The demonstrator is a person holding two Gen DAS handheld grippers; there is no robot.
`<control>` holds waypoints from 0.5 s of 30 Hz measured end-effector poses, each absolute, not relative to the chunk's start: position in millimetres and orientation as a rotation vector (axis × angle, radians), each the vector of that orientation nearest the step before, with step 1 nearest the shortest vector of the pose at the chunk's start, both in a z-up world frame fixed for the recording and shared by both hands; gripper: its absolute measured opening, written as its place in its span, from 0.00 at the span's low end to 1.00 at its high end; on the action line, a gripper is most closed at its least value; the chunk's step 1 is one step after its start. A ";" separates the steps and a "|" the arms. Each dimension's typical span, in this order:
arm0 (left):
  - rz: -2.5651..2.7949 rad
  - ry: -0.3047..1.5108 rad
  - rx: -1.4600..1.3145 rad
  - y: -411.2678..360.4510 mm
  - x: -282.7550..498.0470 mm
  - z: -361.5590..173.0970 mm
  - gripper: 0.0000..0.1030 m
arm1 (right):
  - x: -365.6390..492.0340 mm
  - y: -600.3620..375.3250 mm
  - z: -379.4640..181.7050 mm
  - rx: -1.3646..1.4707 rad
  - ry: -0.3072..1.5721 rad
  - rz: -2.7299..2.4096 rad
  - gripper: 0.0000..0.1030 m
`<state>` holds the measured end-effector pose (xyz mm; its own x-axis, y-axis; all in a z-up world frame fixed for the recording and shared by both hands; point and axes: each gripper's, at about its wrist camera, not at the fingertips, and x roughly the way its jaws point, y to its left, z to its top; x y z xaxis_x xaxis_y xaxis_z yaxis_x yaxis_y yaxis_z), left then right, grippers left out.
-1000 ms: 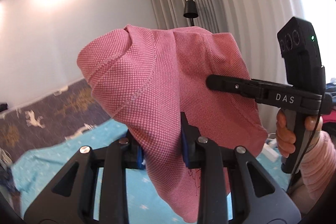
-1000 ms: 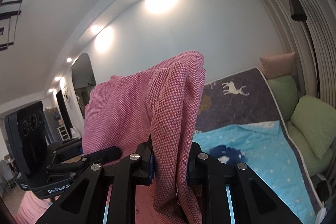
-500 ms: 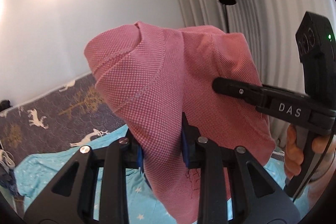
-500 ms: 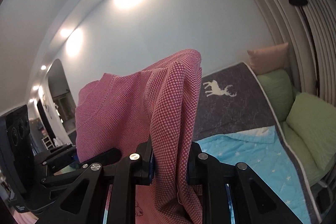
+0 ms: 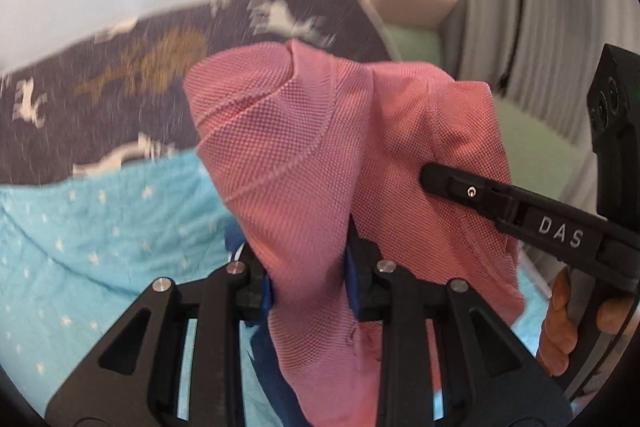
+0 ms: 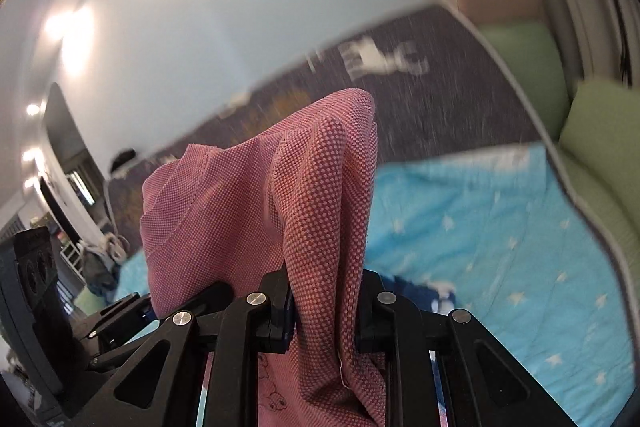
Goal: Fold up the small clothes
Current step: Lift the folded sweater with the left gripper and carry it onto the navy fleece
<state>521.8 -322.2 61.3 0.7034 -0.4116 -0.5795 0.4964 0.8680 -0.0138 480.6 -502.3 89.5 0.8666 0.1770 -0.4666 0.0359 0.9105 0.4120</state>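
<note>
So both tongs are clamped on the same pink knit garment [image 5: 320,163] right now. The left gripper [image 5: 308,279] has a bunched fold of it pinched between its blue-padded fingertips [image 5: 265,293], and the cloth balloons up and forward past the tips in a rounded hump, then spills back down between the two black arms toward the camera. The right gripper [image 6: 324,301] is doing pretty much the same: a thick vertical fold of the pink fabric [image 6: 320,219] squeezed between its jaws, standing up above the tips and hanging down below them.

From the left wrist view you can see the right tong coming in from the right side, its black finger marked "DAS" [image 5: 560,235] lying against the far panel of the cloth, with the person's right hand [image 5: 560,323] wrapped on the handle. From the right wrist view the left tong's body [image 6: 36,307] sits off to the lower left, with the cloth stretching over toward it.

The garment is off the bed, held in the air between the two tongs. Its long run goes roughly side to side from one tong to the other, with loose ends dropping downward. There's a little printed figure [image 6: 276,399] low on the fabric.

Beyond the tips is a turquoise star-print blanket [image 6: 500,227], and further out a dark deer-print cover [image 5: 100,87]. Green cushions [image 6: 600,131] are to the right. The background's pretty smeared.
</note>
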 end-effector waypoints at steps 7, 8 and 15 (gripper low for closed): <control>-0.353 0.658 0.267 -334.3 558.0 -42.2 0.42 | 553.7 -504.6 -23.9 0.319 0.747 -0.112 0.30; -0.373 0.632 0.242 -331.3 556.4 -44.0 0.45 | 555.6 -509.2 -40.0 0.327 0.761 -0.128 0.38; -0.373 0.621 0.241 -333.9 552.1 -46.3 0.51 | 535.6 -568.6 -77.3 0.698 0.740 -0.061 0.65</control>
<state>552.1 -333.9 -46.3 0.7500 -0.2668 -0.6053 0.4091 0.9061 0.1075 535.6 -568.6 -77.3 0.7471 0.1857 -0.6382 0.2876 0.7753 0.5622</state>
